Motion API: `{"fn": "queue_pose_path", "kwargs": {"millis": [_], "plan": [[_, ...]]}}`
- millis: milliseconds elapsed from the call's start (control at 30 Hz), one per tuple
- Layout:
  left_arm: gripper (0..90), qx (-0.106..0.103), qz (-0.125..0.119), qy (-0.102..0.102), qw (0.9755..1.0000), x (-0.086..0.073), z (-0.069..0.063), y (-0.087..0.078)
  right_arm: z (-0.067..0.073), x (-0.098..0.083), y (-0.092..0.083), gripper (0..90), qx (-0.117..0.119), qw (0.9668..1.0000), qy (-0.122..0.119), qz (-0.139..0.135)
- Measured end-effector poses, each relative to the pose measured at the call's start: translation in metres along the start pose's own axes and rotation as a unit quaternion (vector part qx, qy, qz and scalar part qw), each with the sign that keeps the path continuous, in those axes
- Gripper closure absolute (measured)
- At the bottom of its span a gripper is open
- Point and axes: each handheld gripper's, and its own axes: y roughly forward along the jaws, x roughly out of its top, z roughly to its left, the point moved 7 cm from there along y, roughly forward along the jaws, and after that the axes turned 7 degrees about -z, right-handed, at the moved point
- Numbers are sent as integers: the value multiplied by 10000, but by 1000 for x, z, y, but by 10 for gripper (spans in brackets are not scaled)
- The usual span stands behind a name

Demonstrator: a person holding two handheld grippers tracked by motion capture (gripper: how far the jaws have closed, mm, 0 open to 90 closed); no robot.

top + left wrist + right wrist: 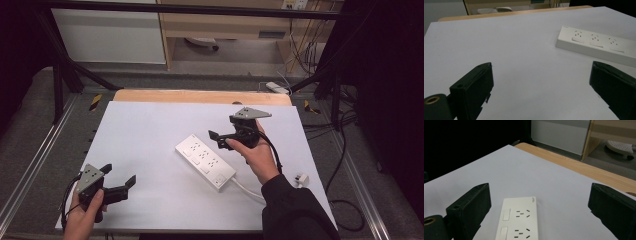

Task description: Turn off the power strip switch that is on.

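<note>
The right gripper (pixel 223 140), jaws wide apart and holding nothing, hangs over the far end of the white plastic three-socket power strip (pixel 205 161). Closing on its broad, smooth body could make it slip or pivot, and the white cable (pixel 248 190) (trailing toward the right edge) could drag it. The strip lies flat mid-worktop (pixel 150 130), long axis diagonal, from far-left to near-right. The left gripper (pixel 120 182), likewise fully open and empty, sits near the near-left corner.
</note>
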Motion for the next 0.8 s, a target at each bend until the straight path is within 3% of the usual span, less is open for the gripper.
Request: {"fn": "queue_pose_path", "kwargs": {"millis": [500,800], "plan": [[52,-25,21,34,10000,-1,-1,0,12,-4,18,92,81,10000,-47,-11],[51,-24,22,43,10000,-1,-1,0,20,-6,24,272,201,9997,-110,-71]]}}
